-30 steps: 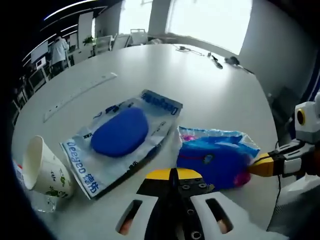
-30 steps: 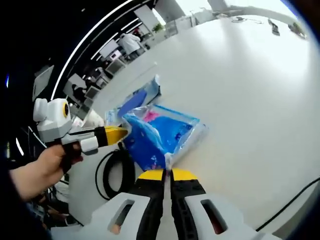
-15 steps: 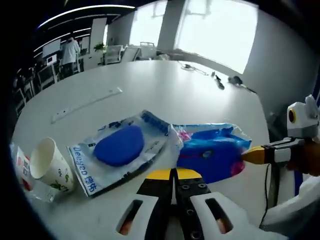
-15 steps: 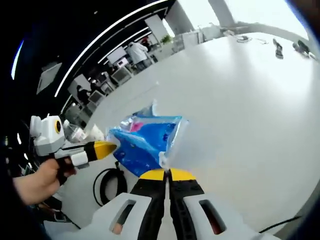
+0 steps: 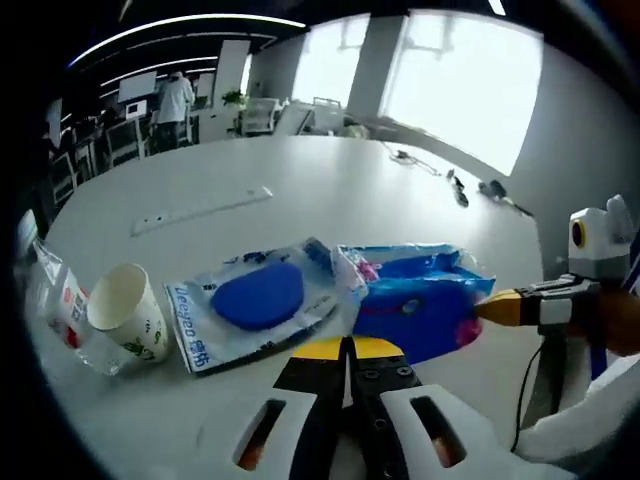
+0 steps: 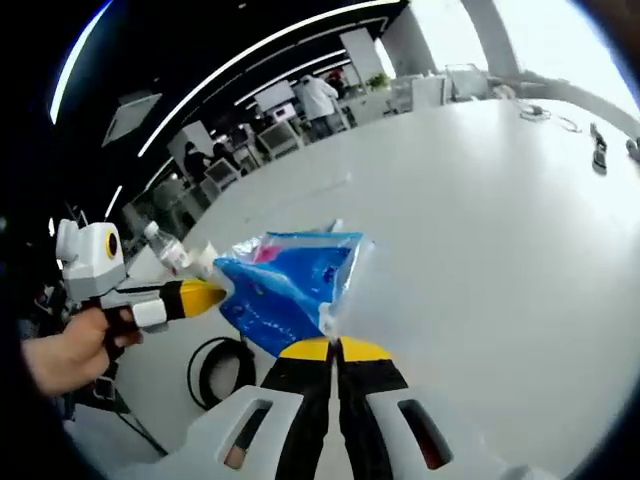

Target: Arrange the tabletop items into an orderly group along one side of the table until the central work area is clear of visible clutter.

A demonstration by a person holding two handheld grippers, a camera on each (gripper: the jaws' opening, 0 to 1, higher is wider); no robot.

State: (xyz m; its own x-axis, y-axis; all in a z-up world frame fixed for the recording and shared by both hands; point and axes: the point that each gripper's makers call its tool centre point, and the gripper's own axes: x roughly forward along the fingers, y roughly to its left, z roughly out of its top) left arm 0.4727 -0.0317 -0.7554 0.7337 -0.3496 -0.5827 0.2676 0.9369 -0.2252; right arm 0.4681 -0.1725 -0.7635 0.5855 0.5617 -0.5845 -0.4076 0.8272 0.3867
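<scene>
My right gripper (image 6: 335, 345) is shut on the clear edge of a blue plastic bag (image 6: 285, 285) and holds it just above the white table (image 6: 470, 200). From the left gripper view, the same bag (image 5: 420, 305) sits at right, with the right gripper (image 5: 497, 309) pinching its corner. A clear packet with a blue oval pad (image 5: 260, 298) lies flat beside the bag. My left gripper (image 5: 345, 345) is shut, just short of both packets, with nothing seen between its jaws. It also comes into the right gripper view as the left gripper (image 6: 205, 297), beside the bag's left end.
A paper cup (image 5: 125, 312) lies tipped at the table's left edge next to a plastic bottle (image 5: 60, 300). A long ruler (image 5: 200, 210) lies further back. Small gadgets and cables (image 5: 455, 185) sit at the far side. A black cable loop (image 6: 215, 370) hangs below the table edge.
The right gripper has raised the blue bag off the table. Both views have drawn back, so the cup and bottle now show more fully. The left gripper stays shut.
</scene>
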